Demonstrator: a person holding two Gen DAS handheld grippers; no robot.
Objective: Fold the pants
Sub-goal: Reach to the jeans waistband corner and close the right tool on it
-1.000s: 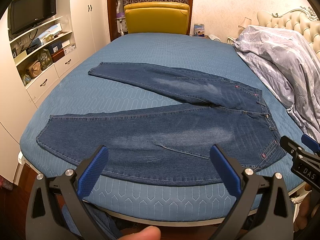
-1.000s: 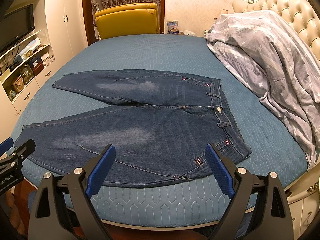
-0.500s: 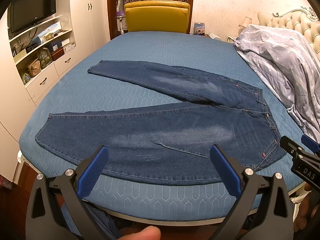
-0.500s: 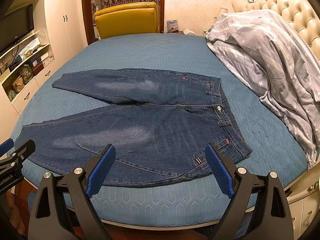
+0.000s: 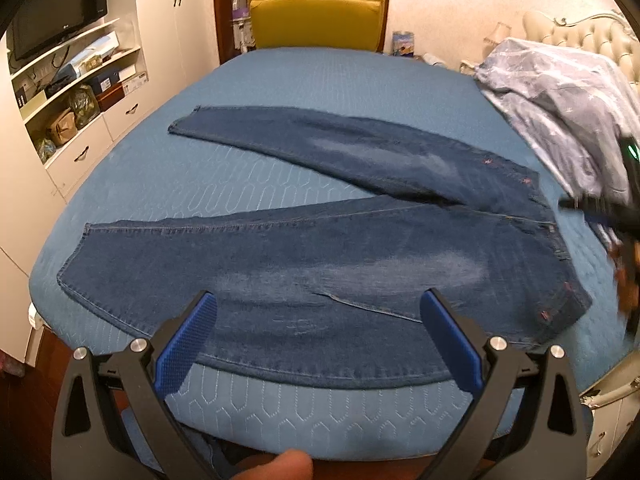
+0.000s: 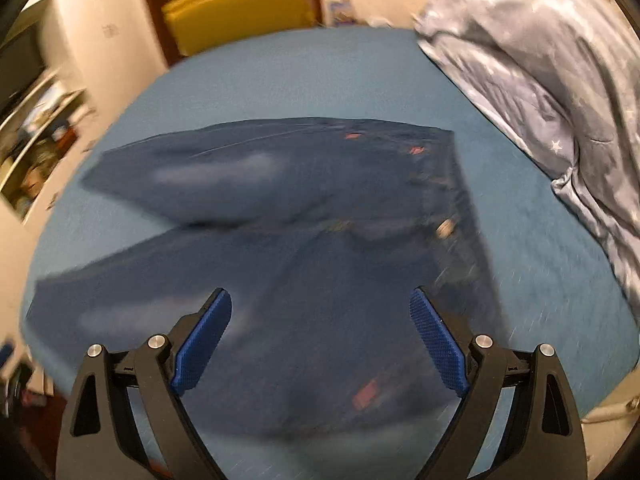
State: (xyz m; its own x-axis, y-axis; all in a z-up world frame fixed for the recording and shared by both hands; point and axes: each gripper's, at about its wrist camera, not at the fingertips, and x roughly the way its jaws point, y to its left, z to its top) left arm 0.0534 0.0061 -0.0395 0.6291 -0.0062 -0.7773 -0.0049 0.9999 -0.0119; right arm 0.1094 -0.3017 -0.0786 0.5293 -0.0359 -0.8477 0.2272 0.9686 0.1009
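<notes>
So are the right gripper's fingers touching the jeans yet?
Cannot tell. In the right wrist view the right gripper is open over the jeans with nothing between its fingers, but the blurred picture shows neither contact nor a gap.

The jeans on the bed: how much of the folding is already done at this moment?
Done: the jeans are spread flat on the bed, legs apart. In hand: nothing yet; the left gripper and right gripper are both open and empty above the near leg. Left: every fold.

Both views downward over jeans [image 5: 320, 264]
</notes>
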